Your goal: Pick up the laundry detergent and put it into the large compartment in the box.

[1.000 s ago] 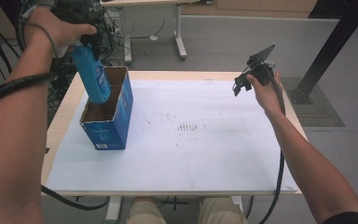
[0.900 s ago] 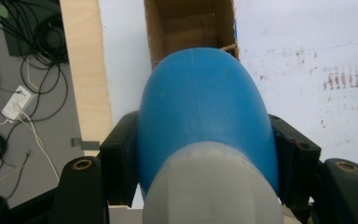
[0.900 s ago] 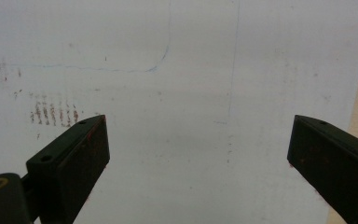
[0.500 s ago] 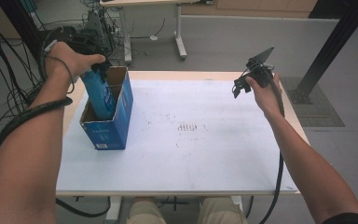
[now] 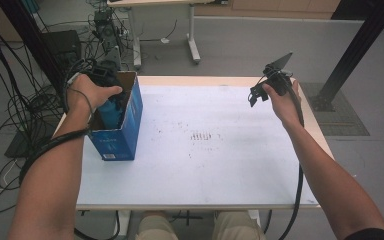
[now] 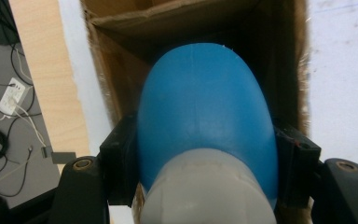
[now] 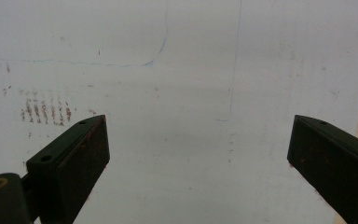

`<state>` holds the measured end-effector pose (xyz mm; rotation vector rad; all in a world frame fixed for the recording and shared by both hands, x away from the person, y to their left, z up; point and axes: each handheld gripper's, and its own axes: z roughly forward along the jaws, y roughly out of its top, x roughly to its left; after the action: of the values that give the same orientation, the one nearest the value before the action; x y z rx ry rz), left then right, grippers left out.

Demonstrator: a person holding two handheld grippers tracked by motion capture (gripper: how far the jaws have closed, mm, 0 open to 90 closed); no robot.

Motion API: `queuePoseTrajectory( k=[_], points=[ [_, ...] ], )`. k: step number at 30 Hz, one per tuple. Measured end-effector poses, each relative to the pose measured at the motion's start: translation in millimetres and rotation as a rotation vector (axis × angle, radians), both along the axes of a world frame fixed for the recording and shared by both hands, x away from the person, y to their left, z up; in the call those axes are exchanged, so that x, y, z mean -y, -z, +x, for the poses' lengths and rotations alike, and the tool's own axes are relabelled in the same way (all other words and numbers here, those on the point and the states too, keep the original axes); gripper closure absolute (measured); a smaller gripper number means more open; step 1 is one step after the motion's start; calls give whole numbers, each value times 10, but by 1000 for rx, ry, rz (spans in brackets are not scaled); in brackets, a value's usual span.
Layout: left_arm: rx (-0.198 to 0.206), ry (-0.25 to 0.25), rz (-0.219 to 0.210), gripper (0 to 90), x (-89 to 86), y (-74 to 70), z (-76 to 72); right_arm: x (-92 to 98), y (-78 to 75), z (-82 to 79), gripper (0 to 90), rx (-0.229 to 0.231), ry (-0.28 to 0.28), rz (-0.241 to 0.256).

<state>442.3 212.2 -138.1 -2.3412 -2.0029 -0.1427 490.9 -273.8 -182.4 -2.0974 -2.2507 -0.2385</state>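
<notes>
Blue plastic bottle (image 6: 205, 116), smooth, probably light and slippery; we clamp the left gripper (image 6: 205, 158) across its shoulder, inside the cardboard box (image 5: 130, 115). Right gripper (image 7: 198, 154) spread, empty.

- blue bottle (image 6: 200, 116) fills most of open cardboard box (image 5: 130, 107); box walls close on both sides, little spare room for left gripper (image 5: 102, 82) jaws
- right gripper (image 5: 265, 90) held above bare white tabletop (image 5: 220, 165), jaws wide apart, nothing between them
- table centre and near edge free for passing
</notes>
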Motion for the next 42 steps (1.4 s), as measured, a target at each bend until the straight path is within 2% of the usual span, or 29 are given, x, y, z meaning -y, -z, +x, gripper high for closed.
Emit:
queuePoseTrajectory(
  k=[7,8,16,42],
  points=[
    [-22,-2,0,371,-55,233,-19,13,30,5,55,-7,7,-4],
    [-15,-1,0,371,-58,250,-37,12,30,3,55,-6,7,-4],
    [7,2,-4,370,-49,260,-80,-5,41,-1,55,-7,4,-2],
    [6,-12,-16,367,-82,260,-77,94,16,-23,55,-5,16,12]
  ],
)
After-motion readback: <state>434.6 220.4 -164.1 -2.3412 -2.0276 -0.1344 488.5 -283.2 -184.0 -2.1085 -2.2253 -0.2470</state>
